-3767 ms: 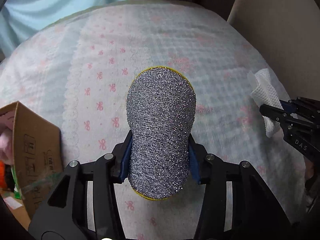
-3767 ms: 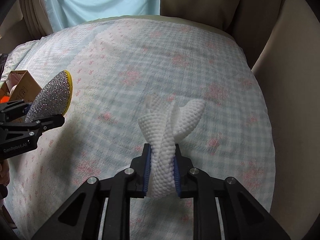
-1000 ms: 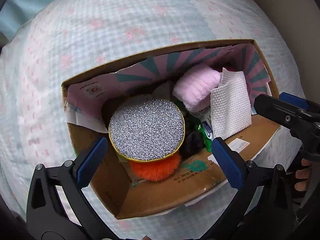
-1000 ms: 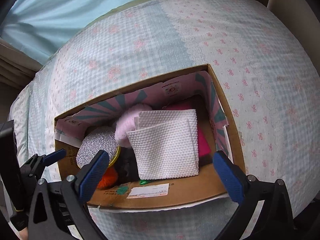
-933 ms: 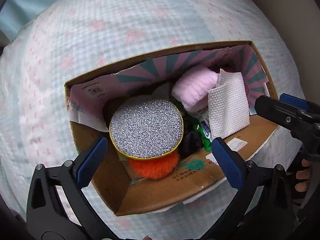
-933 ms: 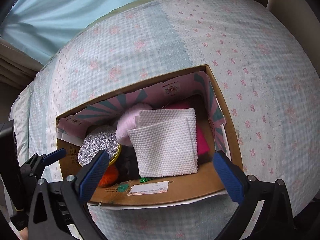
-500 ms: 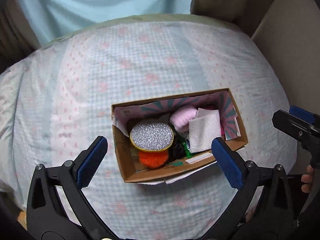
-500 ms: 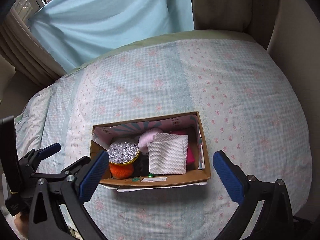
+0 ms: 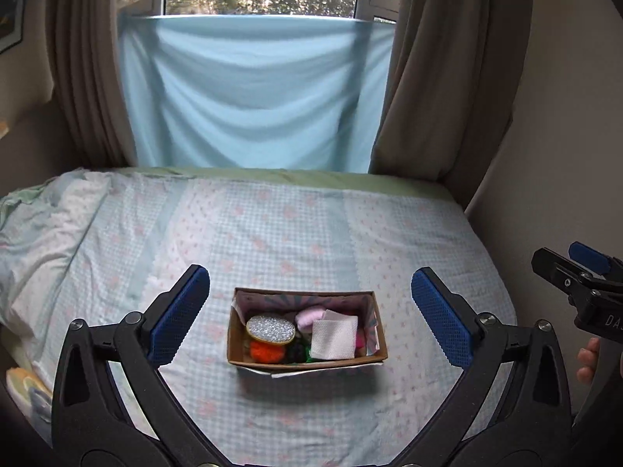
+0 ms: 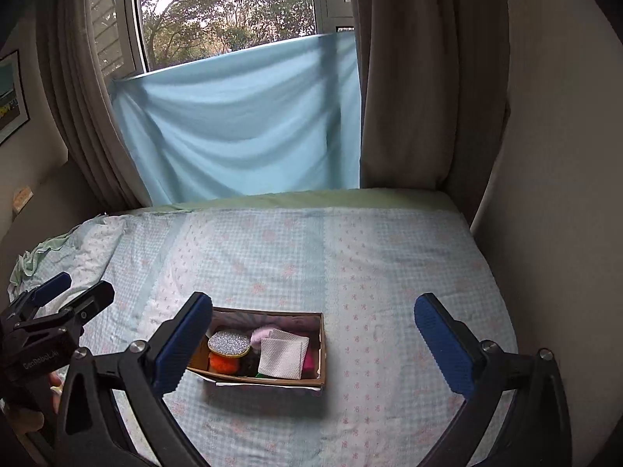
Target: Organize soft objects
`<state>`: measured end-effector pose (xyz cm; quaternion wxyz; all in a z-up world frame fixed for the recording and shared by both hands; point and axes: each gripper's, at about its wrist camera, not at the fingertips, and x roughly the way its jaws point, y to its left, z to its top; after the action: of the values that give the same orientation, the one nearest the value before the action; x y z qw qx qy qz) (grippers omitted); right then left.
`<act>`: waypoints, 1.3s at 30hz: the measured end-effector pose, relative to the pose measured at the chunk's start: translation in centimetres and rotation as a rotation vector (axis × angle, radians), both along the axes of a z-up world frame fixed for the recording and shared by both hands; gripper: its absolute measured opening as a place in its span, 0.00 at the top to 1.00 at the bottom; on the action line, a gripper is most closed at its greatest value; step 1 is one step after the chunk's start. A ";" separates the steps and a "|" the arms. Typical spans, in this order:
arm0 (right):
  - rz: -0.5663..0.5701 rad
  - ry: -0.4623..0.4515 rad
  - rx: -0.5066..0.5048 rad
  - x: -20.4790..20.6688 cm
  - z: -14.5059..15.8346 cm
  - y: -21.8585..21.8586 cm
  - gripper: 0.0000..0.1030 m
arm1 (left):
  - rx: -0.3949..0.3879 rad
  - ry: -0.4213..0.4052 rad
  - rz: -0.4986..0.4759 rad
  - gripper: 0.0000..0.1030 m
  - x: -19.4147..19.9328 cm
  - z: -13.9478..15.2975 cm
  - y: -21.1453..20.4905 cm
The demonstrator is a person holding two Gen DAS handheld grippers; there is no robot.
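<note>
A cardboard box [image 9: 307, 361] sits on the bed and also shows in the right wrist view [image 10: 272, 380]. In it lie a silver glitter sponge [image 9: 270, 329], a white cloth [image 9: 334, 339], a pink fluffy item [image 9: 309, 316] and an orange fuzzy item [image 9: 268, 351]. The sponge [image 10: 228, 343] and the white cloth [image 10: 282, 358] show in the right wrist view too. My left gripper [image 9: 310, 313] is open and empty, well back from the box. My right gripper [image 10: 316, 340] is open and empty, also held back from it.
The bed [image 9: 272, 225] has a pale blue checked cover with a rumpled edge [image 9: 43, 225] at the left. A light blue cloth [image 9: 253, 93] hangs over the window between brown curtains [image 9: 447, 97]. A wall [image 9: 564, 155] runs close along the right.
Both grippers let go of the sponge and the white cloth into the box, then pulled far back and up. The box now looks small and the window has come into view.
</note>
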<state>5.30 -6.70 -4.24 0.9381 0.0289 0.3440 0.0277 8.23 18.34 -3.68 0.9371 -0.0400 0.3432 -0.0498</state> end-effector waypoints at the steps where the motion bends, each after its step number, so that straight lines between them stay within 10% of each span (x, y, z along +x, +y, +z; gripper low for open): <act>1: -0.007 -0.019 -0.005 -0.7 0.6 -0.4 0.00 | 0.002 -0.021 0.003 0.00 -0.7 0.8 -0.4; 11: -0.040 -0.139 -0.089 -4.7 2.4 -3.0 0.00 | 0.070 -0.160 0.000 0.00 -5.9 3.7 -4.9; 39: -0.067 -0.163 -0.071 -5.7 2.8 -4.8 0.00 | 0.071 -0.179 -0.011 0.00 -6.5 3.7 -6.3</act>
<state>-0.44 -11.53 -1.42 0.9639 0.0047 0.2659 -0.0137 1.73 12.04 0.02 0.9645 -0.0002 0.2599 -0.0461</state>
